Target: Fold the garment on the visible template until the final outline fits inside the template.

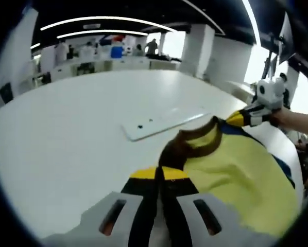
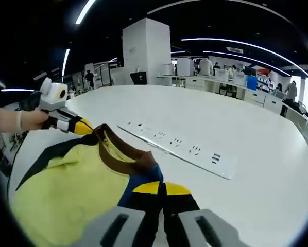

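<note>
Both cams sit low and close over the table (image 1: 66, 144), facing across it; they share the shirt (image 2: 66, 190) at 6 o'clock.

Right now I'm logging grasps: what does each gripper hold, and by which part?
Both hold the yellow shirt with brown collar: left gripper and right gripper shut at the neckline, one on each side of the collar.

Long ceiling light strips (image 1: 92, 20) curve with the fisheye bend and light the white worktop (image 2: 236, 128) brightly and evenly. Windows (image 1: 254, 56) blow out to glare. Distant desks look soft, perhaps from motion blur; shadows are faint.
</note>
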The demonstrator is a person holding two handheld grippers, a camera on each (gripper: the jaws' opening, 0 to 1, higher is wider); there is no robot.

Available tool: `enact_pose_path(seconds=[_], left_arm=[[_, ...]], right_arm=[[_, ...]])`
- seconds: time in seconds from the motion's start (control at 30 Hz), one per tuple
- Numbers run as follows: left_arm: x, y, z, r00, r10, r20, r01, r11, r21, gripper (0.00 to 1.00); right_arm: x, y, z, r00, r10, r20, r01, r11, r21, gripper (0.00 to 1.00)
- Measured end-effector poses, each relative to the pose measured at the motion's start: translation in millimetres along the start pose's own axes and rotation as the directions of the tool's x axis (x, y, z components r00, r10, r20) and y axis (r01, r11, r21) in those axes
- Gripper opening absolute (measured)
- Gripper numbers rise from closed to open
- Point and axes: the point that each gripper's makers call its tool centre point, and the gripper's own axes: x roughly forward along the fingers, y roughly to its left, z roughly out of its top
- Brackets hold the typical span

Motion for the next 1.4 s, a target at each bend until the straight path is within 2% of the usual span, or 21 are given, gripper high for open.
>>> enact_pose_path(seconds=[0.1, 0.17, 0.27, 0.43, 0.57, 0.77, 0.87, 0.93, 1.07, 1.2, 1.23, 1.4], left_arm=[[-2, -1.4, 1.5, 1.0, -0.002, 0.002, 0.002, 1.0, 0.02, 0.0], [-2, -1.8, 3.7, 1.0, -0.006, 0.006, 0.006, 1.0, 0.021, 0.0], [-3, 1.1, 6.6, 1.0, 0.001, 0.015, -0.001, 1.0, 0.025, 0.05], [-8, 3.8, 8.9, 1.0, 0.013, 0.026, -0.013, 0.999, 0.033, 0.15], [-10, 1.1, 10.7, 1.0, 0.008, 0.029, -0.009, 0.999, 0.036, 0.2], [-15, -13.1, 8.7, 0.999, -0.036, 0.025, 0.035, 0.998, 0.059, 0.35], [-17, -20.8, 6.9, 0.997, -0.074, 0.019, 0.072, 0.995, 0.073, 0.47], [-18, -21.7, 8.2, 0.996, -0.084, 0.018, 0.082, 0.992, 0.091, 0.49], [-23, -28.6, 9.8, 0.994, -0.112, 0.016, 0.111, 0.991, 0.078, 0.56], [-31, -35.7, 16.9, 0.991, -0.13, 0.03, 0.127, 0.988, 0.082, 0.58], [-36, -42.2, 16.3, 0.99, -0.134, 0.036, 0.131, 0.988, 0.077, 0.59], [-50, -50.9, 11.8, 0.99, -0.139, 0.036, 0.136, 0.987, 0.089, 0.59]], right_arm=[[0, -3, 2.4, 1.0, -0.001, 0.001, 0.001, 1.0, 0.001, 0.0], [5, -12, 4.2, 1.0, -0.008, 0.001, 0.008, 1.0, 0.005, 0.0], [3, -14, 7.3, 1.0, -0.003, 0.01, 0.002, 1.0, 0.023, 0.09], [-1, -12, 11.1, 1.0, -0.007, 0.011, 0.006, 1.0, 0.011, 0.13], [-7, 3, 10.6, 1.0, 0.005, 0.009, -0.005, 1.0, 0.009, 0.18], [-10, 10, 5.5, 0.999, 0.038, -0.003, -0.038, 0.999, 0.006, 0.33], [-11, 12, 1.2, 0.998, 0.059, -0.009, -0.058, 0.998, 0.019, 0.41], [-13, 14, 0.2, 0.998, 0.059, -0.014, -0.059, 0.998, 0.023, 0.44], [-18, 16, -1.4, 0.997, 0.071, -0.017, -0.07, 0.997, 0.028, 0.5], [-34, 24, -4.5, 0.998, 0.065, -0.011, -0.065, 0.997, 0.035, 0.5], [-38, 26, -5.4, 0.998, 0.067, -0.009, -0.066, 0.997, 0.04, 0.5], [-51, 34, -9.1, 0.998, 0.06, -0.019, -0.059, 0.998, 0.03, 0.5]])
